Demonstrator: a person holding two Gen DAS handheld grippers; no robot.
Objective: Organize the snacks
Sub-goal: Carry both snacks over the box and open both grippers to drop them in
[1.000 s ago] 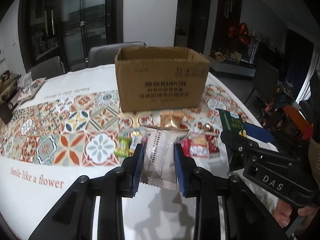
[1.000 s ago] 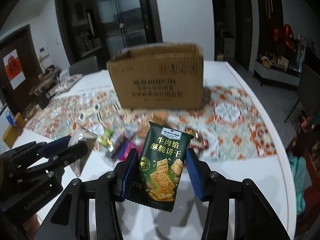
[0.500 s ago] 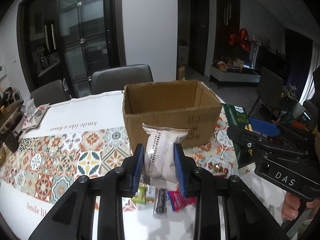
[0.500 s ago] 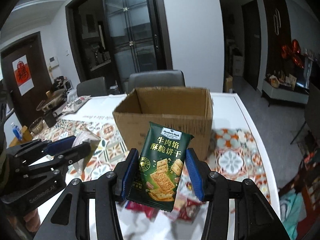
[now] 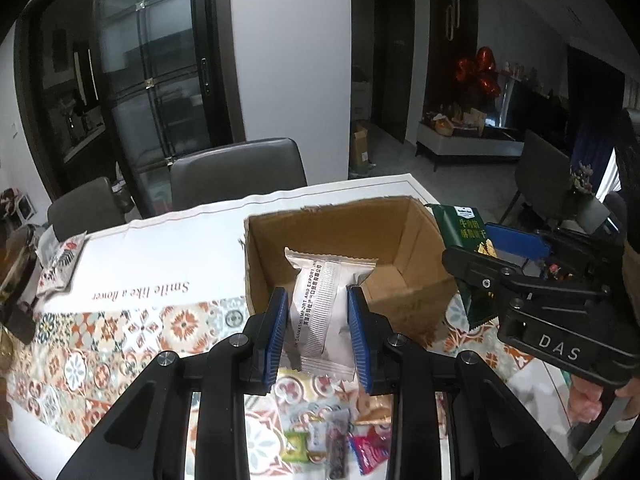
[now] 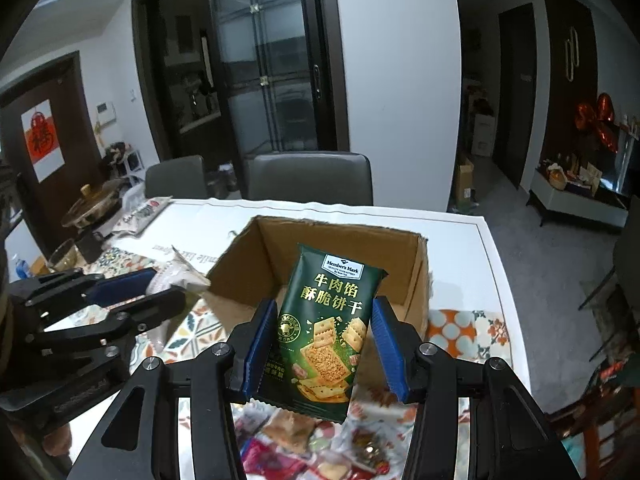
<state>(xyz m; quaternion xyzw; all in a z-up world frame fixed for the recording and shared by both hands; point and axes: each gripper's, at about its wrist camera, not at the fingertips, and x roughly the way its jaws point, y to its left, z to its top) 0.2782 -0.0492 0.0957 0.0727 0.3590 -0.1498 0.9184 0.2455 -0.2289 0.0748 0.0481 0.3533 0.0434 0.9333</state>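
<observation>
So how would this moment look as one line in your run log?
left gripper: shut on white packet | right gripper: shut on green cracker packet | both near open cardboard box | loose snacks on table

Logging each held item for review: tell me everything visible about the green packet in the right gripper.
The green packet is a glossy foil-like snack pouch, dark green with gold Chinese lettering, a white Member's Mark label near the top and pictured crackers lower down. It looks sealed, with crimped top and bottom edges. It stands roughly upright, tilted slightly, clamped at its lower sides between the blue pads of the right gripper. It is held in the air in front of the open cardboard box, touching nothing else. The left wrist view shows it edge-on.
</observation>
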